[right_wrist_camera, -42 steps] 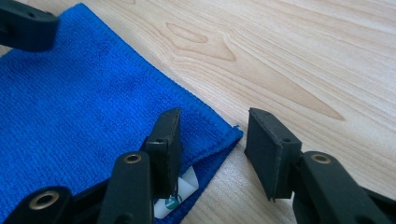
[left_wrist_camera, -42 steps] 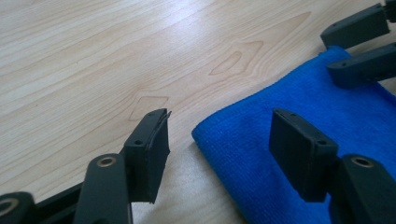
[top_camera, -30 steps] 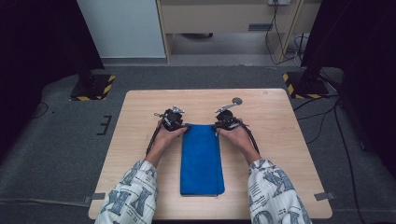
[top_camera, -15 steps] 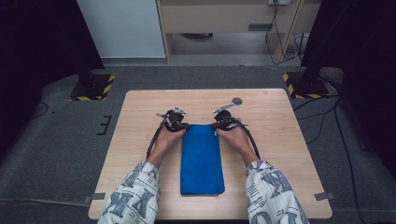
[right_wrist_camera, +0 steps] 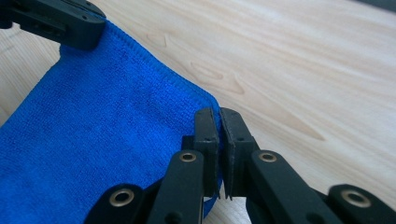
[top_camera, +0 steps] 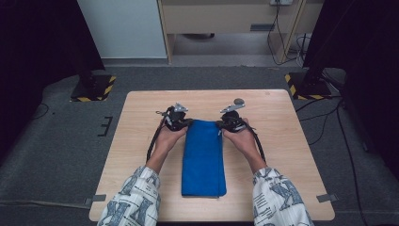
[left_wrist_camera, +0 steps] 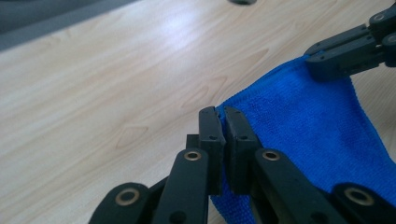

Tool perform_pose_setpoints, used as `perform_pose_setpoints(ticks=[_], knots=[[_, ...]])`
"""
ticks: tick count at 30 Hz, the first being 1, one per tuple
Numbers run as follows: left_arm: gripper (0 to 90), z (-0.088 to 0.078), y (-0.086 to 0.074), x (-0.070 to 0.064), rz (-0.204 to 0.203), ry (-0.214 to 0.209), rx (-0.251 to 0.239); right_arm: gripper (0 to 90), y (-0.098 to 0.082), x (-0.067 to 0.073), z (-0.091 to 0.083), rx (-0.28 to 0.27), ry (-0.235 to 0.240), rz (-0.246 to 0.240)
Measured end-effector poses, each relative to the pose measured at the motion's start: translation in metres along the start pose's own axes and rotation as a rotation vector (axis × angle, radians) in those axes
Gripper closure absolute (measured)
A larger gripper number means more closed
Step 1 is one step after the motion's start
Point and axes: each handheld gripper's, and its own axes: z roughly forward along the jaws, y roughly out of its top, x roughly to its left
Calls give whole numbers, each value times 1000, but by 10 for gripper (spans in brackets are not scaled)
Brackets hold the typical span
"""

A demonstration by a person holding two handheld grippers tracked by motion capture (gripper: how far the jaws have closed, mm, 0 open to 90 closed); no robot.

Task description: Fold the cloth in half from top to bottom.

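- High view: blue towel (top_camera: 203, 157), folded into a long strip, lies at mid-table (top_camera: 141, 141) with its length running away from the person. Left gripper (top_camera: 181, 123) sits at the far left corner, right gripper (top_camera: 229, 124) at the far right corner. A small dark round disc (top_camera: 239, 101) rests on the wood just beyond the right gripper.
- Left gripper view: the left gripper's (left_wrist_camera: 219, 126) jaws have just been closing and now pinch the towel's (left_wrist_camera: 308, 126) corner edge between the pads. The other gripper's jaws clamp the far corner at upper right.
- Right gripper view: the right gripper's (right_wrist_camera: 218, 123) jaws are closed tight on the hemmed corner of the towel (right_wrist_camera: 102, 140); the bite looks shallow, right at the hem.
- Risk, as I judge it: with so little cloth in either pinch, a corner may slip out during a lift. The grip may also catch just the top layer, so the fold would open unevenly.
- Writing: no brand, label or legible text on towel, table or grippers.
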Motion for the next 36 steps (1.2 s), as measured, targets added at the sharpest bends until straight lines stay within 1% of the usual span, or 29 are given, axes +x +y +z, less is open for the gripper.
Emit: perform_pose_setpoints(ticks=[3,4,8,9,11,16,20,24,26,28,32,36], knots=[[867,-3,6,-2,10,4,-8,866,3,-1,-5,-10,1,6],[868,-4,8,-2,10,5,-9,866,4,-2,-6,-14,-1,8],[868,-6,15,-3,27,8,-12,867,8,-5,-8,-28,-5,6],[868,-7,16,-3,30,9,-11,866,8,-5,-9,-34,-5,13],[868,-8,17,-3,33,9,-13,867,10,-5,-11,-39,-4,16],[869,-9,16,-4,32,16,-12,867,13,-4,-16,-48,-15,0],[870,-11,19,-4,27,28,-33,867,18,-4,-21,-63,-22,-7],[870,-13,24,-4,41,36,-38,867,25,-5,-26,-74,-30,-16],[870,-15,26,-4,38,35,-50,867,27,-5,-28,-83,-30,-13],[870,-15,26,-4,45,38,-46,867,27,-5,-29,-90,-32,-12],[870,-16,28,-4,43,42,-50,867,28,-5,-30,-92,-33,-16],[870,-19,33,-3,51,52,-49,867,33,-4,-32,-103,-36,-17]])
